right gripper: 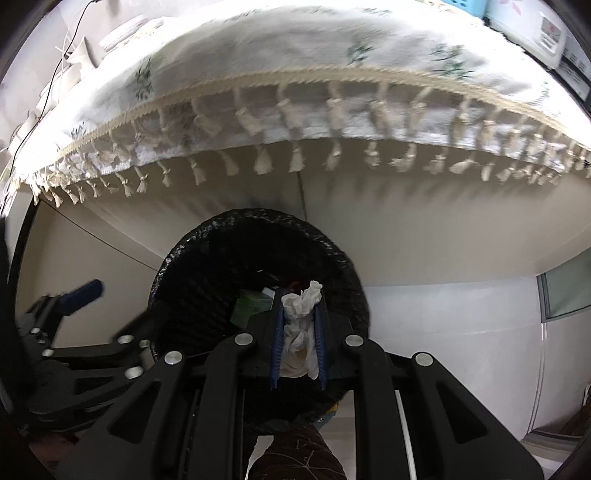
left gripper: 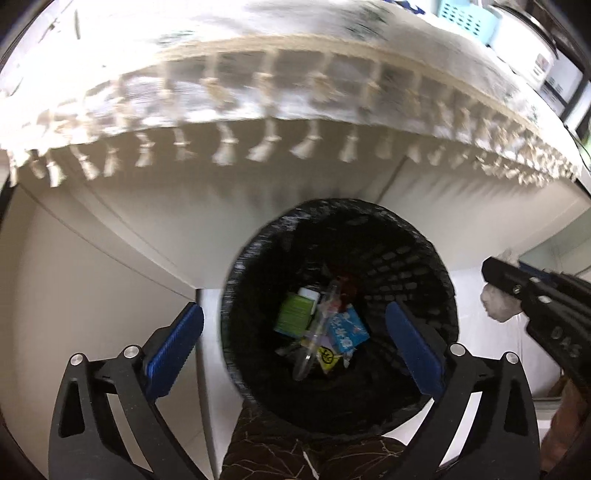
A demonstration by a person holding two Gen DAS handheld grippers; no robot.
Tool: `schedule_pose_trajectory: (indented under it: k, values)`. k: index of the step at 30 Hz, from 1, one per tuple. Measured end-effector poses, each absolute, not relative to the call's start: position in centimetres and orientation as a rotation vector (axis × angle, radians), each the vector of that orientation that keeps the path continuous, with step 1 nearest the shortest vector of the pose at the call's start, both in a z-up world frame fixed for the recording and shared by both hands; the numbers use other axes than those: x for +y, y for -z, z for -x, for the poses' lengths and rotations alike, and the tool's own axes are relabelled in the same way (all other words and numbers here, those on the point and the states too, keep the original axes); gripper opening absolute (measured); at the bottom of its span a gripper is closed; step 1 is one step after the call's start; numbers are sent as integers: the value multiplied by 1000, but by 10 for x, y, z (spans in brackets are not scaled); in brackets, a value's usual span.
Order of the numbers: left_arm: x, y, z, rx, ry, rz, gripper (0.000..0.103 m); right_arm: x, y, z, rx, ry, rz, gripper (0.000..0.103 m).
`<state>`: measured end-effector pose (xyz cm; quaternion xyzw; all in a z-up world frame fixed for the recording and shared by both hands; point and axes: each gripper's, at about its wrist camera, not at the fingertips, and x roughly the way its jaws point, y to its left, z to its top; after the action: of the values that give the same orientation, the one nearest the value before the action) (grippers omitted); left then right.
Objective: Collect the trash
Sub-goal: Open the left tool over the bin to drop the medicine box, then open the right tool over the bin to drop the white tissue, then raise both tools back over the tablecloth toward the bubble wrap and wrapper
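A black mesh trash bin stands on the floor below the table edge, with a green box, a blue packet and other wrappers inside. My left gripper is open and empty, its blue pads either side of the bin's mouth. My right gripper is shut on a crumpled white tissue, held over the bin. In the left wrist view the right gripper with the tissue shows at the right.
A white tasselled tablecloth hangs over the table edge above the bin. A blue basket and white boxes sit at the far right. White floor and cabinet panels surround the bin.
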<state>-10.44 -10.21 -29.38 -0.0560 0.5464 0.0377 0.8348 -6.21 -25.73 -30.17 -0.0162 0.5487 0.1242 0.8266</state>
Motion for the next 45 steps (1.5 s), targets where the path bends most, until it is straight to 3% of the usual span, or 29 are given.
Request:
schedule_pose_trajectory:
  k: [15,33,39,45]
  values:
    - [-57,303,118,1213,-159,167,97,-219,336,45,1231,-303,67,19]
    - [-49,263,112,1192,-168,187,97,-223,299,36,1208,-302,103,78]
    - [-51,251,113,1192,-172,189,97,-225,279,39,1192,-308,121,90]
    - [-52,238,113,1190,-178,195,97,-231,259,40,1189,-317,111,94]
